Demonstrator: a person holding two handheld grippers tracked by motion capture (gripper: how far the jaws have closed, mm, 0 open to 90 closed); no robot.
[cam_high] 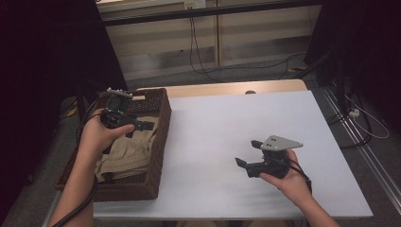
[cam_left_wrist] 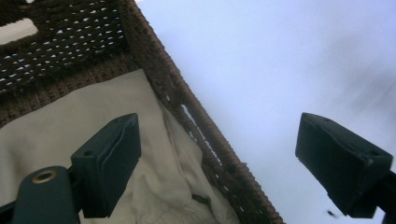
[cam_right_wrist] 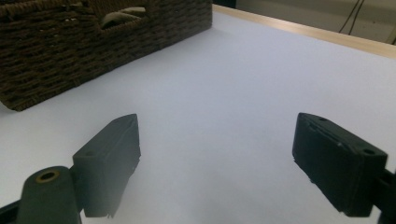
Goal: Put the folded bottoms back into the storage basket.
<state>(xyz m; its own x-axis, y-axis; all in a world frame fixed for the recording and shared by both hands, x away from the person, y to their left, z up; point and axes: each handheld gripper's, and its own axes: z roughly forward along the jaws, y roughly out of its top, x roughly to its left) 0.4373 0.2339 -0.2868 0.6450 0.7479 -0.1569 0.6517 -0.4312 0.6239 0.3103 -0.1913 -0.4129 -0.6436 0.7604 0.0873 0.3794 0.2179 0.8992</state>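
Left gripper (cam_high: 142, 126), jaws spread, hovers over crumpled beige cloth (cam_high: 127, 153) inside dark woven basket (cam_high: 158, 142) at worktop's (cam_high: 227, 132) left edge; right gripper (cam_high: 248, 153) spread, empty.

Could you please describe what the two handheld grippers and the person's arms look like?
Both are black pistol-style tools with two blocky black jaws. The left gripper trails a black cable; the right gripper carries a grey three-cornered plate. A brass-ringed hole sits by one jaw. Forearms are bare, without sleeves.
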